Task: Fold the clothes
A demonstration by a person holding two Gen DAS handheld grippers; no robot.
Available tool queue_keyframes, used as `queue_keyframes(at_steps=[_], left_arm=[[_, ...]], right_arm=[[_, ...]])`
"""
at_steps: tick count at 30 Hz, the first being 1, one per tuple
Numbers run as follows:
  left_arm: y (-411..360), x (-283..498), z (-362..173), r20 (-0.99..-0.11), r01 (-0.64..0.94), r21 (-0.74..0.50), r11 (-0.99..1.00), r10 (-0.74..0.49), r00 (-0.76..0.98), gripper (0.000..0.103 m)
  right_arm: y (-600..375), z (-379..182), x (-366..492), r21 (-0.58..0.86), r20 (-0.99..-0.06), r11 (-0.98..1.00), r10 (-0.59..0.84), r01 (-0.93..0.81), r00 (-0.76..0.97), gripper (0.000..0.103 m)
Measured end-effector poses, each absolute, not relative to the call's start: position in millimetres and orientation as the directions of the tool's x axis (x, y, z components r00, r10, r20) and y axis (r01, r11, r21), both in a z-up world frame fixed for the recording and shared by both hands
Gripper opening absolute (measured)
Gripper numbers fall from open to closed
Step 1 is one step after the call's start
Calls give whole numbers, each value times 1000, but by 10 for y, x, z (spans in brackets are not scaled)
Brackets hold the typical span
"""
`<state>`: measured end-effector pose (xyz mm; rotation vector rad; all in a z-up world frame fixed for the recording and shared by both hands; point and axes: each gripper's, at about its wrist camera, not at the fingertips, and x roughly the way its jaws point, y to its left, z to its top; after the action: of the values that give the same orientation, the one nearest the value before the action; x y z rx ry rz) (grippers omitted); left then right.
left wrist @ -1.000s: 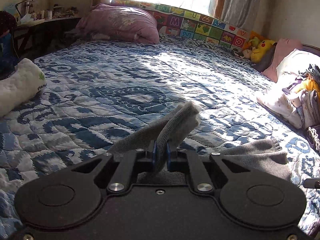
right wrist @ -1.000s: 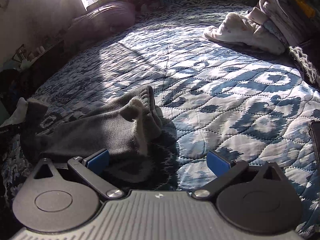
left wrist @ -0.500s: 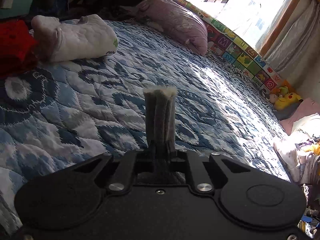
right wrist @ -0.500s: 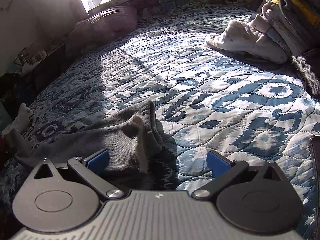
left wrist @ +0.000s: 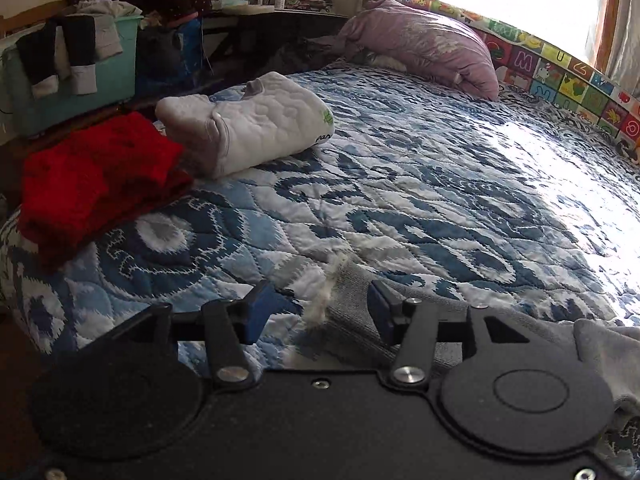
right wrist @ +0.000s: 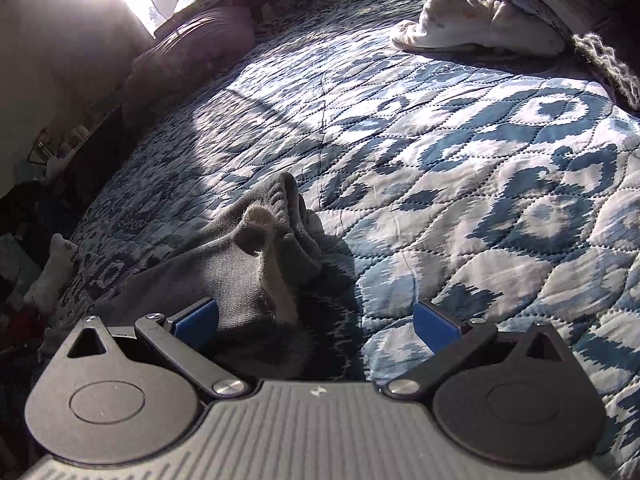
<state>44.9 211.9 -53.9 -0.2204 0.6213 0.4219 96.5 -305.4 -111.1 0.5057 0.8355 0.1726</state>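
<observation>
A grey knit garment (left wrist: 352, 300) lies on the blue patterned quilt (left wrist: 400, 184), its fuzzy pale edge between the open fingers of my left gripper (left wrist: 320, 312). The cloth runs off to the right behind the gripper body. In the right wrist view the same grey garment (right wrist: 256, 248) is bunched in a ribbed hump just ahead of my right gripper (right wrist: 316, 320), which is open, its left pad close beside the cloth. Neither gripper holds anything.
A folded red knit (left wrist: 92, 176) and a folded white quilted garment (left wrist: 252, 124) lie at the bed's left edge. A teal bin (left wrist: 72, 76) with hanging clothes stands beyond. A purple pillow (left wrist: 424, 40) is at the head. White and mixed clothes (right wrist: 476, 20) pile far right.
My left gripper has opened and let go of the grey cloth, which now lies on the quilt. Its view swung left toward the folded stack. The right gripper stayed open, moving slightly closer.
</observation>
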Motion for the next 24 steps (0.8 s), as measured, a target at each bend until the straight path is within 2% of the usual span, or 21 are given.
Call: queue_keyframes(at_steps=[2,3,5,7,9,10,12,15,17,21,24], left_arm=[[1933,459,-449,-577,-407,-27,913,318,752,52],[1835,481,-428,-577,-362,-32,932,278,768,55],[1663,564,-472,-596,-285,-34,958,209,775,61],[1611,708,-676,-649,-260,-10,966,191,737,68],[1669,812,-917,-742,-314,-8,949,205,638,64],[1721,763,-967,-753,-349,-49,936,195,628,64],[1696,683,-962,-757,-366,-60,929,197,623,64],[1506,637,-826,-719,-306,-61,950,171,673,63],[1255,661,-715,-684,-224,-80,971,110,721,63],[522,760,-596,-625,62,-87,994,-103,774,63],[-85,792,-592,-605,272,-19,962,-228,763,63]], right_arm=[[-3080,-1124,951,523,-656,850,361,55,662,103],[-3089,-1126,948,532,-654,845,368,56,661,103],[-3107,-1124,935,548,-650,834,377,64,660,103],[-3126,-1117,919,562,-644,824,382,71,662,103],[-3156,-1107,885,581,-636,810,392,79,664,103],[-3169,-1099,867,588,-633,805,396,81,665,103],[-3196,-1087,824,602,-622,795,406,77,669,103],[-3215,-1115,804,617,-618,783,418,80,666,103],[-3215,-1153,809,629,-615,773,425,88,664,103],[-3226,-1167,777,649,-602,756,442,86,666,103],[-3295,-1155,740,657,-596,748,440,93,672,103]])
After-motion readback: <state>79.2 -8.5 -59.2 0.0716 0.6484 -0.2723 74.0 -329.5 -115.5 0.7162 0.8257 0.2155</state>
